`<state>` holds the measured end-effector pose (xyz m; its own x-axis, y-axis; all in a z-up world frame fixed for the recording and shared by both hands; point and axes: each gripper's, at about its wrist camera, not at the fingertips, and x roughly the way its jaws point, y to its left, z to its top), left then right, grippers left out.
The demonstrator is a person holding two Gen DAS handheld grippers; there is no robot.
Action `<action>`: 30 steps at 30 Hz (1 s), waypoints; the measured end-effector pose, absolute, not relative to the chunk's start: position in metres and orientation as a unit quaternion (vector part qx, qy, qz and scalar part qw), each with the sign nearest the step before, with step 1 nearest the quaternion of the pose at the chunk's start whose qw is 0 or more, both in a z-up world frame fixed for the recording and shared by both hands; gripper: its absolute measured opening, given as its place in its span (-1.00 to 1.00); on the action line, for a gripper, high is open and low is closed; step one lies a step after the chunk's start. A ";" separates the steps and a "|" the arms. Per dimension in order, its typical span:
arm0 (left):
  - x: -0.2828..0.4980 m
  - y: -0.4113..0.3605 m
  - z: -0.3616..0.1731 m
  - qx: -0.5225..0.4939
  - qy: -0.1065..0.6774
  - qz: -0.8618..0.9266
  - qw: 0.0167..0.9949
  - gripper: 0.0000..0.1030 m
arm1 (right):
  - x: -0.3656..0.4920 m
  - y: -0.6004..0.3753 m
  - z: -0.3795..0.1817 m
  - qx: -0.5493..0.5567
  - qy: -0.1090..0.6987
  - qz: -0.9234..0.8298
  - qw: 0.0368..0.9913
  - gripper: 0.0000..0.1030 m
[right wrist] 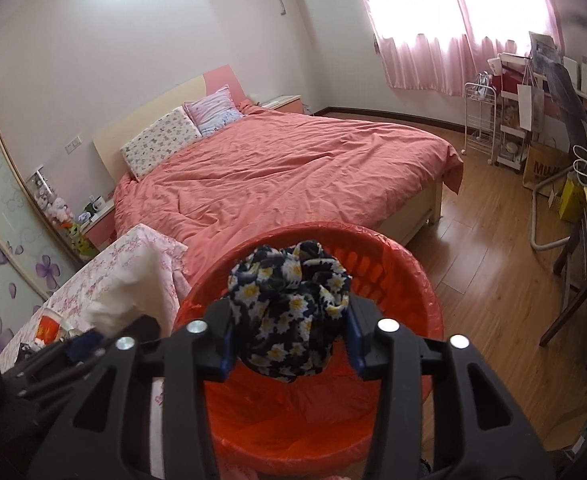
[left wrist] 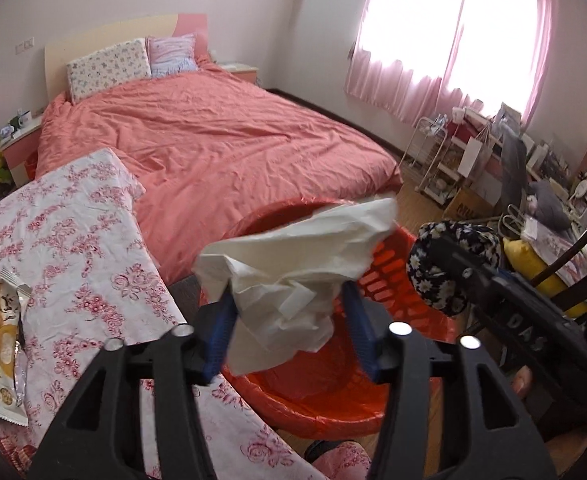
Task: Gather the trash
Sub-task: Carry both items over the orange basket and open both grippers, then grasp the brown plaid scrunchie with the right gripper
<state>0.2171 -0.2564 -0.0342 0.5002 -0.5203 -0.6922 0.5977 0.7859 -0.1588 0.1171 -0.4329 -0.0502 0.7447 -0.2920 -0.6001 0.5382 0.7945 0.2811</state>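
White tissue (left wrist: pixel 293 264); navy daisy-print cloth (right wrist: pixel 293 308); orange-red bin (right wrist: pixel 393 264); coral bedspread (left wrist: pixel 221 140); pink-floral tablecloth (left wrist: pixel 73 232).

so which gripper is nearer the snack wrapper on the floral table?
Left. The left gripper hangs just right of the snack wrapper, over the table edge; the right gripper sits farther right.
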 end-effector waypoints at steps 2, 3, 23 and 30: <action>0.217 -0.256 -0.036 0.051 0.386 -0.318 0.865 0.36 | 0.119 -0.436 -0.053 0.227 0.276 -0.228 0.906 0.04; 0.217 -0.253 -0.036 0.049 0.389 -0.314 0.865 0.38 | 0.119 -0.437 -0.054 0.228 0.275 -0.227 0.906 0.06; 0.190 -0.076 -0.015 0.026 0.360 -0.130 0.923 0.65 | 0.114 -0.313 -0.025 0.140 0.283 -0.163 0.935 0.42; 0.185 0.012 -0.020 -0.010 0.346 -0.035 0.938 0.72 | 0.139 -0.232 -0.028 0.101 0.303 -0.093 0.943 0.42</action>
